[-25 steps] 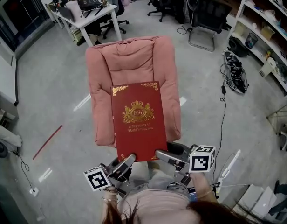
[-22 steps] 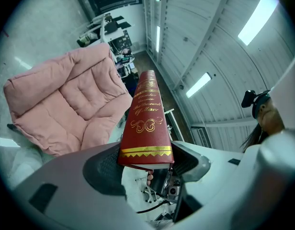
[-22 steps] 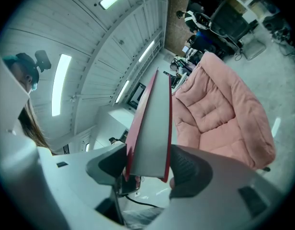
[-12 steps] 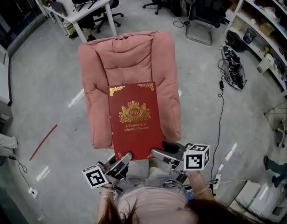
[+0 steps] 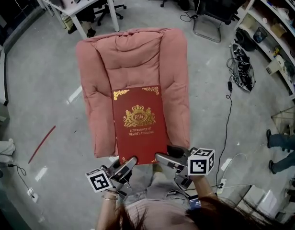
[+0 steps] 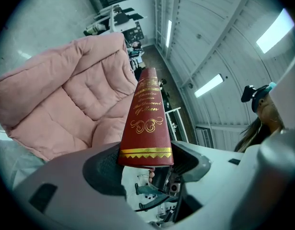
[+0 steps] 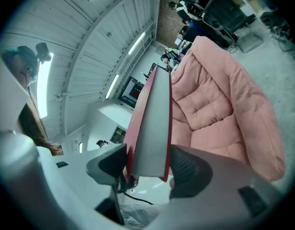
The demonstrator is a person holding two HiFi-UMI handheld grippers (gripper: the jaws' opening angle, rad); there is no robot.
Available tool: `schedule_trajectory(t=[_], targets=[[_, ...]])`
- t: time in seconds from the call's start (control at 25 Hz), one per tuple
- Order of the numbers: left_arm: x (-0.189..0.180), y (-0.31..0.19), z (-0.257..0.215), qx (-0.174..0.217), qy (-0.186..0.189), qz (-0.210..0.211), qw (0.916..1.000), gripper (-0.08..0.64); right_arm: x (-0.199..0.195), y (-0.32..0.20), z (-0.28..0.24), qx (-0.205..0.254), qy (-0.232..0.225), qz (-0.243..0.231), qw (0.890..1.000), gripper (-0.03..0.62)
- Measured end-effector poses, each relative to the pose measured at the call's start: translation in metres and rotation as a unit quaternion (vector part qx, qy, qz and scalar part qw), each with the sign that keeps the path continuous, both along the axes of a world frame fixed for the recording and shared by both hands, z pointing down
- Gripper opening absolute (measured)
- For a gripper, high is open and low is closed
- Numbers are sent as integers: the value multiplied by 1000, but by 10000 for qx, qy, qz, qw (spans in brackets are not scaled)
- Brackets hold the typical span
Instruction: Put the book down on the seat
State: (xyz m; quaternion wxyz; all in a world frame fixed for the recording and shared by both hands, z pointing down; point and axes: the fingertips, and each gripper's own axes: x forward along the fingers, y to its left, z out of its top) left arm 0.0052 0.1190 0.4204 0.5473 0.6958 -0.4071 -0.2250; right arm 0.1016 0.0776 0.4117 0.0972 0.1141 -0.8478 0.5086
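Left tool [image 5: 129, 163], right tool [image 5: 163, 158] abreast, both seemingly clamped on book [image 5: 140, 123]

A red hardback book [image 5: 139, 123] is held over the seat of a pink padded armchair [image 5: 133, 56]. Its near edge is clamped by the left gripper [image 5: 127, 165] and, beside it, the right gripper [image 5: 164, 158]. Behind the armchair, a white desk [image 5: 85, 6] stands left and a black office chair [image 5: 212, 13] right. Open white shelving [image 5: 277, 28] lines the far right.
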Motion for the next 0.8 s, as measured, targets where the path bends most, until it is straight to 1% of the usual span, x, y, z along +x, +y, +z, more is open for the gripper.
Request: schedule_trajectory(t=[0.24,0.6,0.8], targets=[[-13,-22,21,-7,-46,128,9999,276,-15,-22,20,76,103,-67,9999,287],[-32,-57,55,-223,-69,398,9989,282,-34,-53,53,-42,320,-8,9995,287],[-39,-72,74,-278,-54,496,9984,284,-41,-66,72,-88,372,91,9992,287]])
